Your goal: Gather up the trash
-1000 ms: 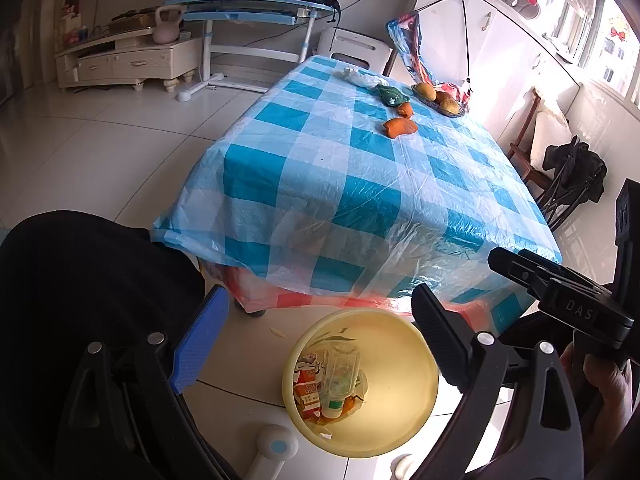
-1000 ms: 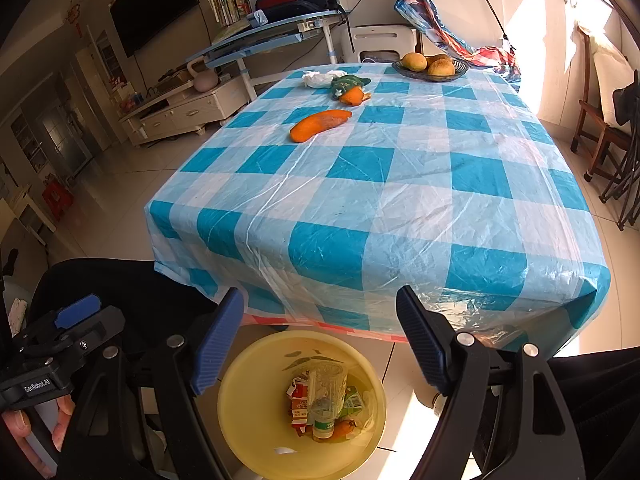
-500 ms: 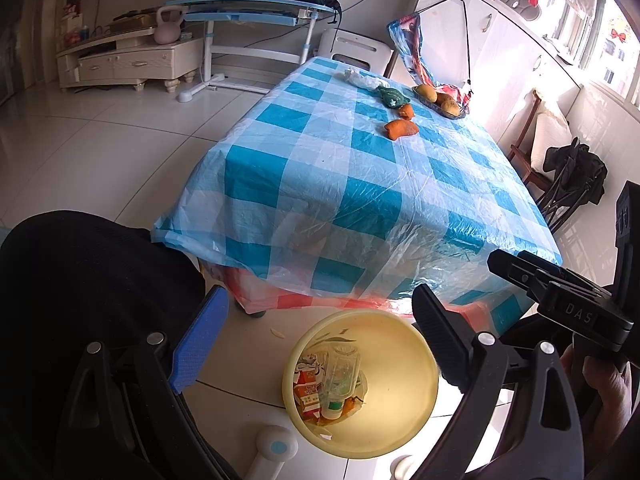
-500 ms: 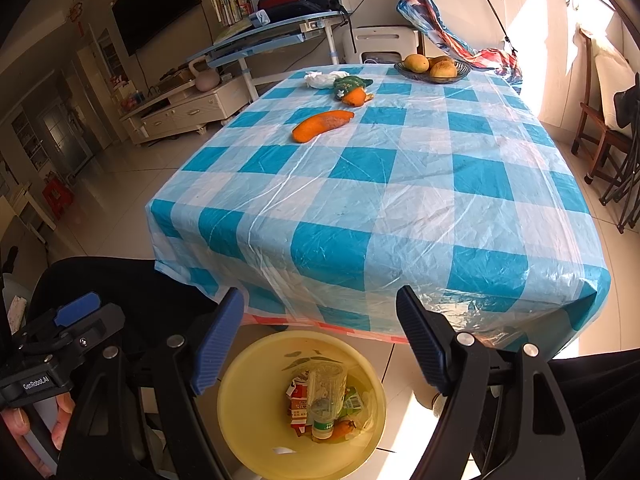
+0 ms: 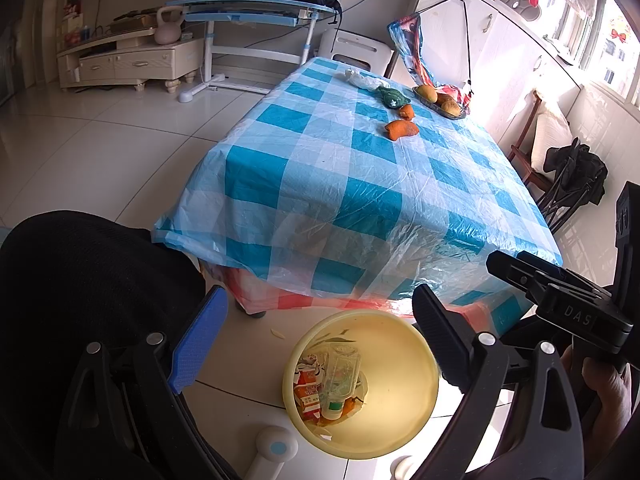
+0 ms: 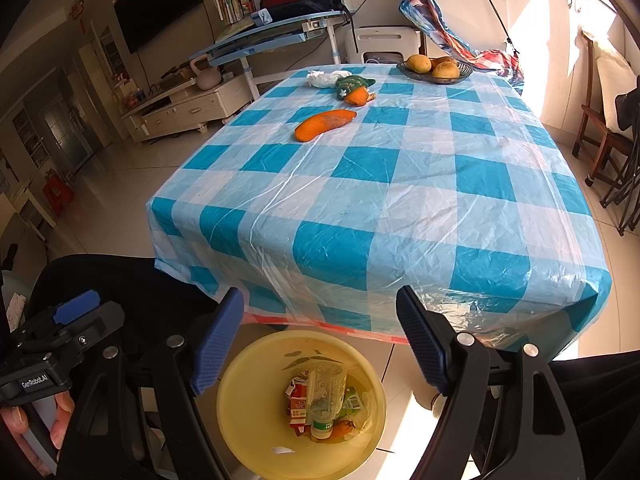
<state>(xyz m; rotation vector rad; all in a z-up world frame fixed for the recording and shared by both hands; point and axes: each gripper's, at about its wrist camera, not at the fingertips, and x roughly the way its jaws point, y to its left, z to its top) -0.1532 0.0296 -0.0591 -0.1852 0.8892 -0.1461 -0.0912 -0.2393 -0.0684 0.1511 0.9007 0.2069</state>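
A yellow bin (image 5: 404, 364) (image 6: 248, 396) stands on the floor below the table's near edge, holding a clear plastic bottle (image 6: 325, 392), cartons and peel. My left gripper (image 5: 316, 340) is open and empty above the bin. My right gripper (image 6: 320, 332) is open and empty above the bin too. On the far part of the blue checked table (image 6: 400, 184) lie an orange peel (image 6: 324, 124) (image 5: 401, 129), a green and orange scrap (image 6: 354, 89) (image 5: 394, 98) and a crumpled white tissue (image 6: 322, 78) (image 5: 362, 80).
A bowl of fruit (image 6: 436, 68) (image 5: 440, 100) sits at the table's far right corner. A black chair (image 5: 80, 280) is at the near left of the table. Wooden chairs (image 6: 600, 136) stand to the right. A blue desk (image 6: 272, 40) stands behind.
Both grippers have stayed open over the bin. The views have barely shifted.
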